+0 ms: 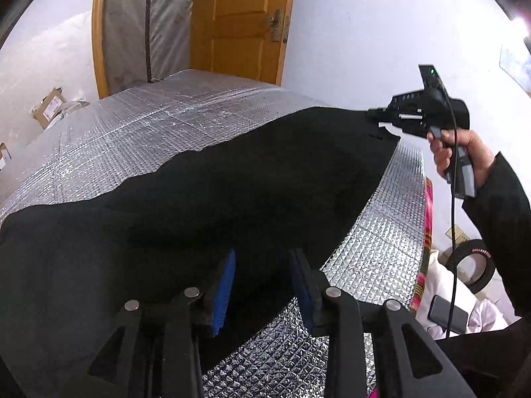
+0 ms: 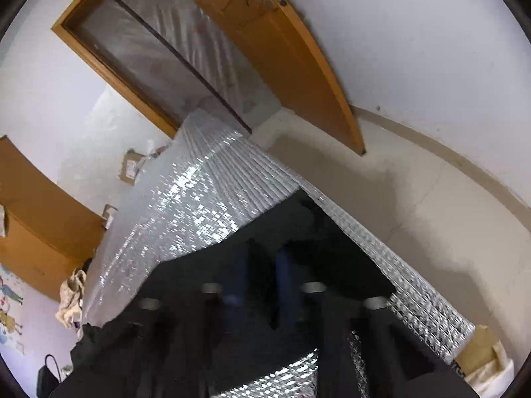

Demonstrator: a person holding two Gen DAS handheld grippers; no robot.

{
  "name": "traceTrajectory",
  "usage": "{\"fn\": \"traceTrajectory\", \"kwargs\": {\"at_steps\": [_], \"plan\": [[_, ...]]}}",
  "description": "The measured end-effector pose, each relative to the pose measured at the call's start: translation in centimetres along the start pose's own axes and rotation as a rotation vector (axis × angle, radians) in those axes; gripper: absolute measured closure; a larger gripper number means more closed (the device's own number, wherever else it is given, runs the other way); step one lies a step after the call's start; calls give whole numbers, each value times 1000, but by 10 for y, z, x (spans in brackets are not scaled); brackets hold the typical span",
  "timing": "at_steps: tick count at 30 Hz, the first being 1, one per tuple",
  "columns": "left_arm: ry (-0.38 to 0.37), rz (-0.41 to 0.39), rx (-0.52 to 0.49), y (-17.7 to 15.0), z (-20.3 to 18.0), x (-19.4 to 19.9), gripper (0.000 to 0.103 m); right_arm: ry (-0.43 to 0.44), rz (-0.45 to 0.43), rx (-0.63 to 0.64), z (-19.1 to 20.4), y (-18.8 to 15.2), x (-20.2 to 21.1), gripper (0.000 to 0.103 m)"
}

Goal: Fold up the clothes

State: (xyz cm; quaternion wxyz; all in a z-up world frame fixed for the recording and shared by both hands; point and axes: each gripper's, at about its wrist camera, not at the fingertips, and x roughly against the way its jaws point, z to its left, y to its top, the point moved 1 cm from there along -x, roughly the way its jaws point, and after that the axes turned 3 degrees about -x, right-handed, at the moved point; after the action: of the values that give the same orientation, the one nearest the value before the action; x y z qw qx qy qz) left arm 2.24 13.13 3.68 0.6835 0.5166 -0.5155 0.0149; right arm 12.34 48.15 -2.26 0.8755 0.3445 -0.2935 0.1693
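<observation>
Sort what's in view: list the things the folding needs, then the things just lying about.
Needed: black garment, silver foil mat under it, left gripper, right gripper.

Lying about: tape roll, cardboard box, dark phone-like slab, wooden door.

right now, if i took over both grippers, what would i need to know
Left gripper: open, blue pads either side of the near edge of the black garment, not clamped.
Right gripper: at the garment's far corner, apparently shut on it; that wrist view is blurred.
The garment lies spread across the silver foil mat.
Done: laid out, one corner taken.
Left: clamp the near edge, then make the fold.
</observation>
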Motion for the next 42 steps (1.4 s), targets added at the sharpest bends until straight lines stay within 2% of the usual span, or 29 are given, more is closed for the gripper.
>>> {"fn": "traceTrajectory", "kwargs": {"at_steps": [6, 8, 10, 12, 18, 21, 23, 25, 29, 32, 34, 37, 39, 41, 42], "plan": [[6, 15, 10, 1, 0, -3, 68, 41, -38, 15, 9, 5, 12, 98], [20, 14, 14, 4, 1, -4, 74, 57, -51, 18, 11, 7, 18, 98], [17, 8, 29, 6, 4, -4, 100, 67, -58, 28, 15, 11, 21, 98], [4, -14, 51, 9, 8, 1, 99, 76, -61, 43, 22, 15, 22, 98], [24, -192, 123, 34, 31, 49, 100, 128, -82, 123, 58, 41, 30, 98], [20, -274, 140, 43, 36, 75, 100, 230, -193, 184, 81, 51, 64, 98], [2, -267, 140, 41, 35, 76, 100, 249, -228, 196, 84, 51, 76, 98], [-49, -214, 143, 33, 29, 62, 100, 191, -205, 173, 72, 43, 73, 98], [-100, -80, 109, 12, 12, 29, 100, 46, -99, 25, 6, 16, 44, 98], [-119, -12, 117, -2, 9, 16, 100, -67, -21, -85, -50, -11, 31, 99], [-138, -10, 139, -3, 13, 14, 100, -59, 6, -122, -69, -20, 29, 100], [-145, -16, 149, -3, 14, 15, 100, -9, -12, -147, -78, -21, 37, 98], [-142, -17, 148, -3, 13, 15, 100, 8, -25, -153, -77, -15, 40, 90], [-143, -16, 155, -2, 12, 12, 100, 22, -31, -158, -75, -10, 39, 73], [-147, -16, 163, -3, 14, 13, 100, 32, -33, -159, -74, -9, 37, 72]]}}
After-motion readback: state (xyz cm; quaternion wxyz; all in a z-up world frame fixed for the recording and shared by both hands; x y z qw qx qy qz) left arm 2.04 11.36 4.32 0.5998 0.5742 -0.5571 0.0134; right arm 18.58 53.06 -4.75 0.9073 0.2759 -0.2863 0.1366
